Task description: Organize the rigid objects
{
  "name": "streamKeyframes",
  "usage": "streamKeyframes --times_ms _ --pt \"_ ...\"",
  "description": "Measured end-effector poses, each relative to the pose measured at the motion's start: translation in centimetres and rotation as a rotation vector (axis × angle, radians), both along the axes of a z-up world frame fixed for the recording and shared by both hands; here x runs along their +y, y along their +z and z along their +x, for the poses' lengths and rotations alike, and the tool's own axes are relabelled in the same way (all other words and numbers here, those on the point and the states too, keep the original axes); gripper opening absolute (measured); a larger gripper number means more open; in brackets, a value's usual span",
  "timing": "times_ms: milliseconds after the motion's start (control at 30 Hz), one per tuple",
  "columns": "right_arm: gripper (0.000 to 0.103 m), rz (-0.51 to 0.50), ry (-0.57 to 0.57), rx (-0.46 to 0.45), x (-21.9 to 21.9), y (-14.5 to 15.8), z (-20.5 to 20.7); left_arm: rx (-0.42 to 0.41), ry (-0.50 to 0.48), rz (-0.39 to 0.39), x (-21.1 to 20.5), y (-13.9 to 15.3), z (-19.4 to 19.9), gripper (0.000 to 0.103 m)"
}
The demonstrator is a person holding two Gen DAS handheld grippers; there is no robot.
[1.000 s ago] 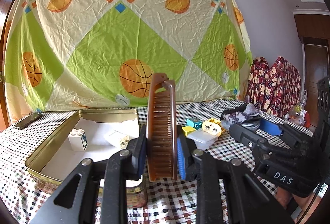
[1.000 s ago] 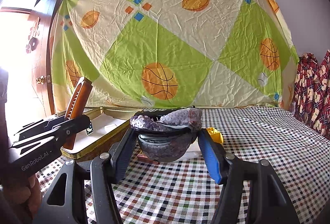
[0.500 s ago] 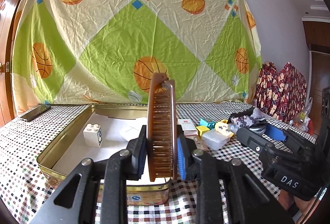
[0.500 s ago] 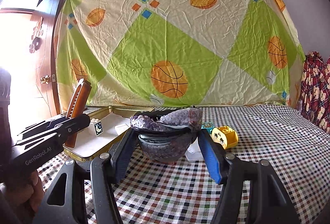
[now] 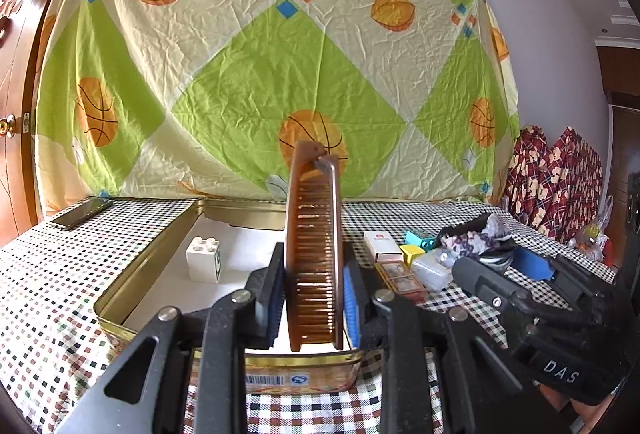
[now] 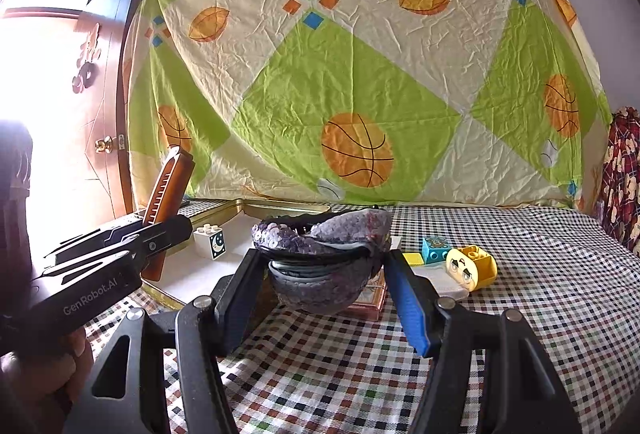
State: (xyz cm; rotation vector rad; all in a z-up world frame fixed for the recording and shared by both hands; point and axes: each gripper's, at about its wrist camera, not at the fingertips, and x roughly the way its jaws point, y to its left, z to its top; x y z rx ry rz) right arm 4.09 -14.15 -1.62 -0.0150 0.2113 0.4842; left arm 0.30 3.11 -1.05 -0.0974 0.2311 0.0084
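A brown comb [image 5: 314, 254] is held upright above the gold tin [image 5: 132, 286], where 1 white block [image 5: 204, 258] stands. A purple sequined pouch [image 6: 324, 266] is held above the checked cloth.

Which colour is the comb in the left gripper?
Translucent brown comb; clearest in the left wrist view.

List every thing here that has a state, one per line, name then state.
left gripper: shut on the brown comb.
brown comb: held upright, on edge, above the tin's near wall.
right gripper: shut on the sequined pouch.
sequined pouch: held off the table, mouth gaping.
gold tin: open, no lid on it.
white block: upright inside the tin.
yellow face block: lying tilted on the checked tablecloth.
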Motion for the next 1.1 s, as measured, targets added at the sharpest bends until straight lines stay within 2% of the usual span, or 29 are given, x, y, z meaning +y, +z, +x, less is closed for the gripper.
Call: streamKeyframes --times_ms 300,800,1100 --pt "0.064 0.014 0.048 0.025 1.5 0.2 0.2 0.005 0.035 -0.015 1.7 -0.1 -0.4 0.023" --pt "0.064 -0.023 0.133 0.050 4.4 0.3 0.3 0.043 0.096 -0.045 4.5 -0.2 0.0 0.023" --pt "0.064 -0.055 0.175 0.063 5.9 1.1 1.0 0.115 0.086 -0.078 5.9 -0.4 1.3 0.023"
